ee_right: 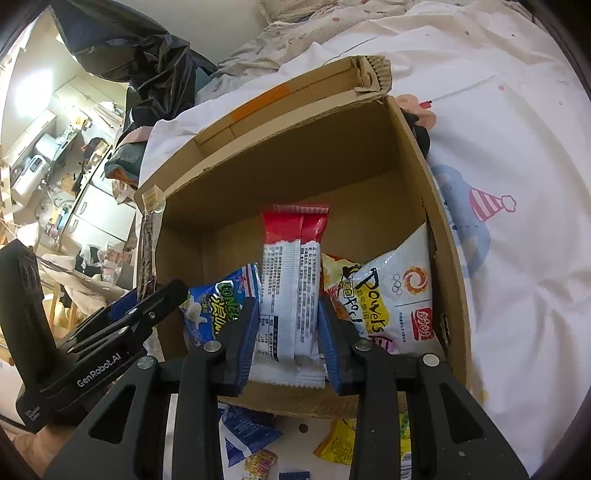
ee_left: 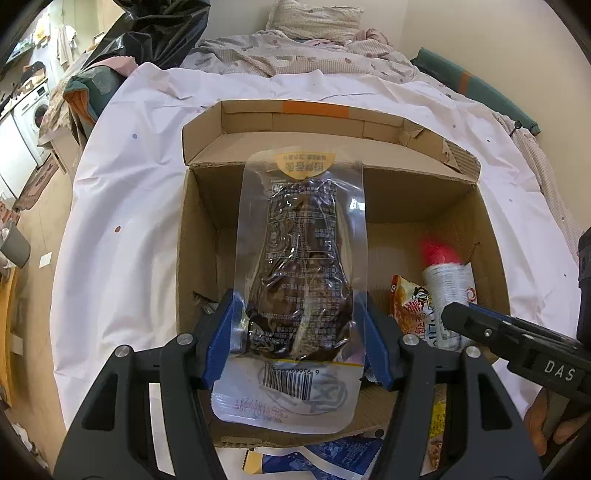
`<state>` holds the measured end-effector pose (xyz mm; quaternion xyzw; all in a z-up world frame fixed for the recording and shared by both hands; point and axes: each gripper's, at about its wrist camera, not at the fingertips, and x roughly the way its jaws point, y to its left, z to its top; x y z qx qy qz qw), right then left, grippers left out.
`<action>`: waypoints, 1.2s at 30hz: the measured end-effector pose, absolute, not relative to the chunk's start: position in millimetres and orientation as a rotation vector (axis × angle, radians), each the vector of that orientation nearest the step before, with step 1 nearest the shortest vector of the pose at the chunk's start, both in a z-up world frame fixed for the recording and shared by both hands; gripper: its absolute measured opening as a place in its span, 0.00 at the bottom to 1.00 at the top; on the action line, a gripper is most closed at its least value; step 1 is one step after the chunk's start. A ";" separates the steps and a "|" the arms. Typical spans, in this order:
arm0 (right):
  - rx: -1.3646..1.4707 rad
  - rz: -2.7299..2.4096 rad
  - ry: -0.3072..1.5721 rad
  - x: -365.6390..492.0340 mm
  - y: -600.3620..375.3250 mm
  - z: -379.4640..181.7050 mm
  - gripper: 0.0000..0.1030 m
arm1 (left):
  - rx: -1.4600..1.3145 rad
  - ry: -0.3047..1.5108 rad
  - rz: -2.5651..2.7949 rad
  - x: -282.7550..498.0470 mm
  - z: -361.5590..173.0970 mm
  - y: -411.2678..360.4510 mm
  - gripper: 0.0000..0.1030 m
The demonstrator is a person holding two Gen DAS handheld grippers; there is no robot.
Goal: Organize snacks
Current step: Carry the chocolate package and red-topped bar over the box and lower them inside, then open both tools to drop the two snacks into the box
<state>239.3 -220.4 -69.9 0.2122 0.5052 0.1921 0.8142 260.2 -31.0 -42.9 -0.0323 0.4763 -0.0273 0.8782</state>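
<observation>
Left gripper (ee_left: pixel 299 332): mine, clenched on a clear vacuum pouch (ee_left: pixel 301 266) of dark brown food, centre of the left wrist frame, held above the box opening.
Right gripper (ee_right: pixel 288 332): mine, clenched on a red-and-white sachet (ee_right: pixel 291 288), centre of the right wrist frame, its lower end over the near wall of the box.
Cardboard box (ee_right: pixel 447 236): open-topped, flaps up, sat on the bed's white sheet (ee_left: pixel 122 206).
Box contents, right wrist frame: white-and-yellow snack bag (ee_right: pixel 399 295) at right against the wall; blue popcorn bag (ee_right: pixel 210 306) at left.
Loose stock: blue packet (ee_right: pixel 247 432) and yellow packet (ee_right: pixel 336 443) lay on the sheet at the lower edge, outside the box.
Background: black plastic bag (ee_left: pixel 159 33), upper left.
</observation>
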 end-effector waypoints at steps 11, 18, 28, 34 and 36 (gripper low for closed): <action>0.479 0.410 1.078 241.3 -221.1 -69.9 0.53 | -0.062 0.988 -0.068 255.6 -42.4 -31.2 0.62; 0.509 0.388 1.068 240.2 -227.3 -69.5 0.74 | -0.058 0.958 -0.049 252.1 -33.9 -29.5 0.90; 0.471 0.405 1.058 237.6 -224.6 -62.5 0.74 | -0.073 0.945 -0.051 242.1 -30.6 -25.4 0.90; 0.470 0.421 1.031 230.7 -225.3 -50.8 0.74 | -0.093 0.899 -0.034 229.3 -20.2 -17.3 0.90; 0.457 0.417 1.019 226.4 -226.0 -45.9 0.74 | -0.081 0.880 -0.017 224.0 -16.2 -13.9 0.90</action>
